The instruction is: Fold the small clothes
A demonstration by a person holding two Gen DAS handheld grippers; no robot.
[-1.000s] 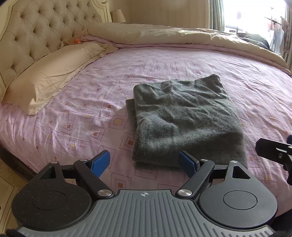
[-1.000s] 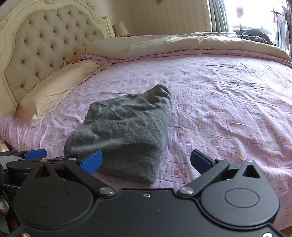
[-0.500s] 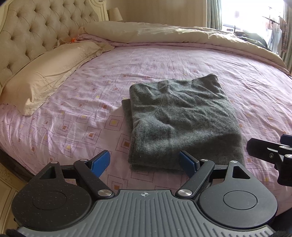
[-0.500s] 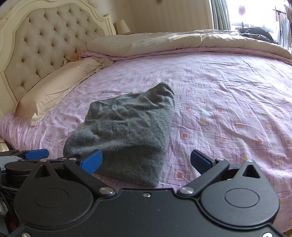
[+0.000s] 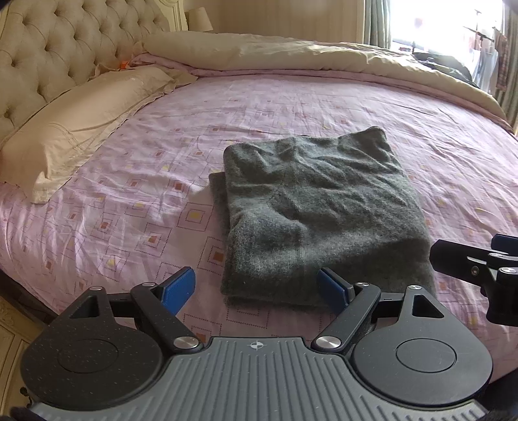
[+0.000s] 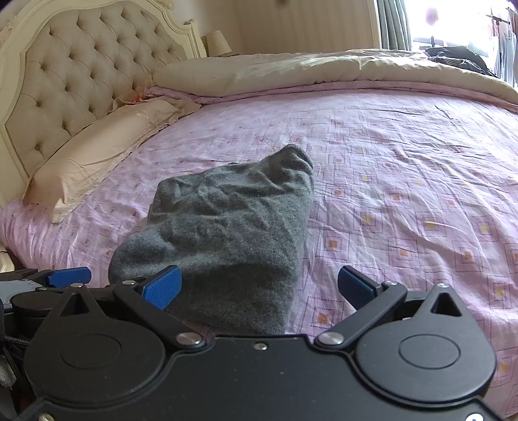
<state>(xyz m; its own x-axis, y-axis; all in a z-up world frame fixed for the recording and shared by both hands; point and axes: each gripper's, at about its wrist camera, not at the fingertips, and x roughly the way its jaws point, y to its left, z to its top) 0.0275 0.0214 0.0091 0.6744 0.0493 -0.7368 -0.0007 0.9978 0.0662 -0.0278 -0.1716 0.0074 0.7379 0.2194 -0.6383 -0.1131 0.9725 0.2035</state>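
A dark grey knitted garment (image 5: 317, 213) lies folded into a rough rectangle on the pink patterned bedsheet (image 5: 129, 207); it also shows in the right wrist view (image 6: 226, 233). My left gripper (image 5: 255, 288) is open and empty, just short of the garment's near edge. My right gripper (image 6: 259, 286) is open and empty, its jaws either side of the garment's near right corner. The right gripper also shows at the right edge of the left wrist view (image 5: 479, 262). The left gripper's blue fingertip (image 6: 68, 277) shows at the left of the right wrist view.
A beige pillow (image 5: 74, 129) lies at the left by the tufted headboard (image 5: 55, 55). A beige duvet (image 5: 307, 55) is bunched along the far side of the bed. A window (image 5: 430, 26) and dark clothes are at the far right.
Both grippers have edged slightly forward toward the garment. The garment has not moved and both grippers stay open.
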